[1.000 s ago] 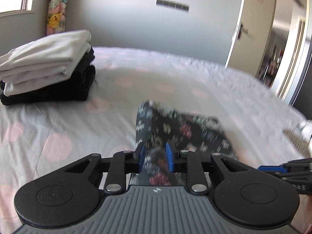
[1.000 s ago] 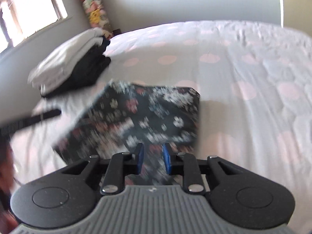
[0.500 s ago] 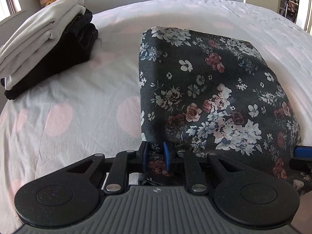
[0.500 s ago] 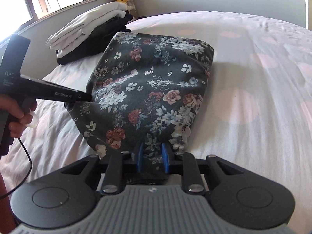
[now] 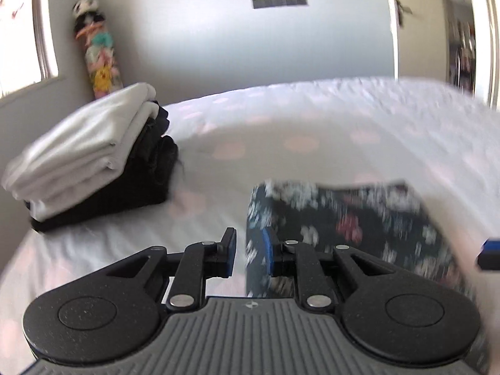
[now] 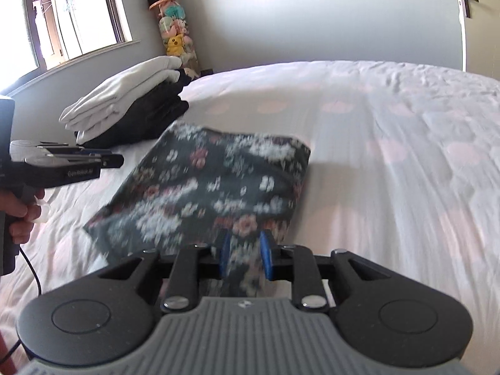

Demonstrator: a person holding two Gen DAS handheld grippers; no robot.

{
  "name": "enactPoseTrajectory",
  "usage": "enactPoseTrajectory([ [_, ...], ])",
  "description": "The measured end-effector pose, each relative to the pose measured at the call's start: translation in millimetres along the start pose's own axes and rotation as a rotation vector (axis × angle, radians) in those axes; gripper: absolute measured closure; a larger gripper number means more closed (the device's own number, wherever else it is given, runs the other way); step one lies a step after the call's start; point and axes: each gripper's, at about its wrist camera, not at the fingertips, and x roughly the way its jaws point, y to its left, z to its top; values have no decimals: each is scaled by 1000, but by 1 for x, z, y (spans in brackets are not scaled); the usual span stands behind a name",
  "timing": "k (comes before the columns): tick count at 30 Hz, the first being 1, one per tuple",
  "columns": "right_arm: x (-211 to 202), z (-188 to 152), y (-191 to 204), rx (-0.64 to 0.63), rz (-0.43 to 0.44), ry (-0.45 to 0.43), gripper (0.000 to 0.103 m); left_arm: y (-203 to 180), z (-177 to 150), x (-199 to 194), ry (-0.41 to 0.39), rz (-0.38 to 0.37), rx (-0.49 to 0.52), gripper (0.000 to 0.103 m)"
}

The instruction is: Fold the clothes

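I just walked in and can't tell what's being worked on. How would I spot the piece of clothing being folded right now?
Look at the big bed with the white, pink-dotted cover. Near its front edge lies a folded dark floral garment, in front of the stack of folded clothes by the window. That stack is plain white and black; this piece alone carries a flower print.

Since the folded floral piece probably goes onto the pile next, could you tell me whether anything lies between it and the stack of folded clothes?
Nothing visible does. Between the floral garment and the stack of folded clothes lies only bare bedspread. The left gripper hovers over that side.
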Motion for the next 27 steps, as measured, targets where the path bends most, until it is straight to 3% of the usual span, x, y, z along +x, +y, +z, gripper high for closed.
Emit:
enactPoseTrajectory([
  [1,7,8,-3,5,4,-11,79,5,6,8,-4,-29,-48,82],
  [4,31,26,-13,17,13,-37,79,7,7,37,13,-49,-71,82],
  [9,69,26,-33,59,33,-29,80,10,-8,69,73,-61,-79,82],
  [16,97,16,-46,101,40,27,82,17,-17,91,137,-80,-135,82],
  [22,96,17,-54,141,64,28,82,13,-17,78,102,-54,-110,80],
  [23,94,18,-57,165,71,24,78,13,-16,71,86,-44,-94,77],
  [24,90,19,-59,194,74,17,68,13,-15,64,69,-34,-78,64],
  [25,85,20,-62,224,77,9,61,16,-13,57,64,-31,-79,38],
  [26,82,22,-65,248,81,-3,53,22,-13,50,60,-48,-89,28],
  [27,80,24,-70,280,92,-3,51,30,-13,46,64,-83,-111,24],
])
